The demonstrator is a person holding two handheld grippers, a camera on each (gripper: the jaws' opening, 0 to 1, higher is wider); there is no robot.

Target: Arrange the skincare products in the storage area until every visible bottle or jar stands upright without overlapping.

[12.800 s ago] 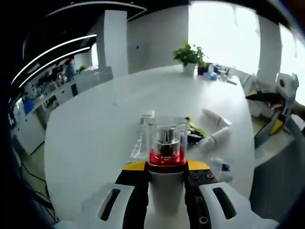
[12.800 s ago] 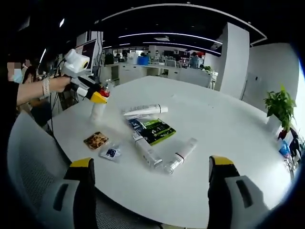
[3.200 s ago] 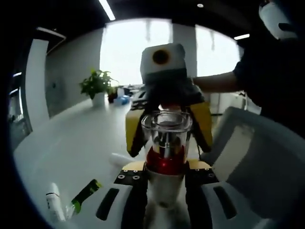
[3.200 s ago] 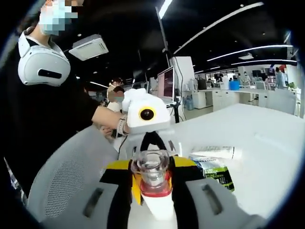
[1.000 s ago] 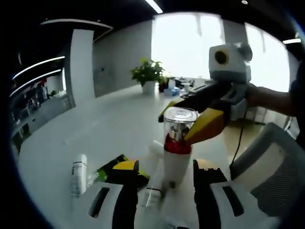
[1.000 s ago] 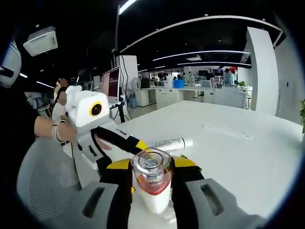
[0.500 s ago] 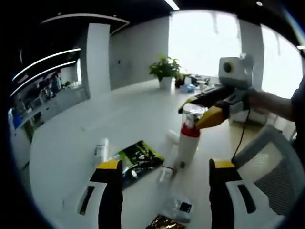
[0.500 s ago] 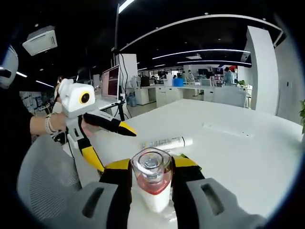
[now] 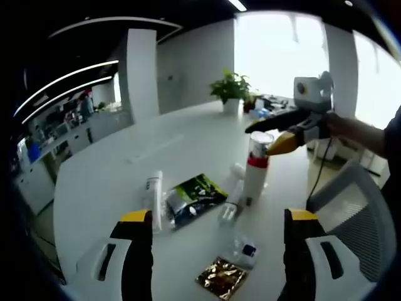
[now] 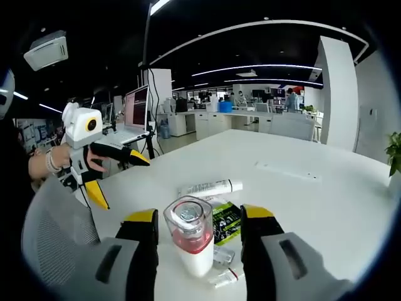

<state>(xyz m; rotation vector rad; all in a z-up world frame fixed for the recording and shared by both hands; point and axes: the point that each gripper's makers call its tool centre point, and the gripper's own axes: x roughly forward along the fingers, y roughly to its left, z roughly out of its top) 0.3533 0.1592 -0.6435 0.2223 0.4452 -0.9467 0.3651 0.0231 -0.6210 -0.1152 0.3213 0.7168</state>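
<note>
Since the pump bottle (image 10: 191, 241) now stands upright on the white table (image 10: 313, 194), red collar above its white body, neither tool needs to grip it: the right gripper (image 10: 199, 235) has its jaws spread to either side of the bottle, apparently clear of it. The left gripper (image 9: 213, 219) is drawn back with jaws wide apart, holding nothing; in its view the bottle (image 9: 255, 168) sits well ahead, under the right gripper's yellow tips. Items lying flat, judged not yet done: a white tube (image 9: 153, 200), a dark green sachet (image 9: 188, 197), a second tube (image 9: 232, 204) beside the bottle's base, a gold foil packet (image 9: 220, 277).
</note>
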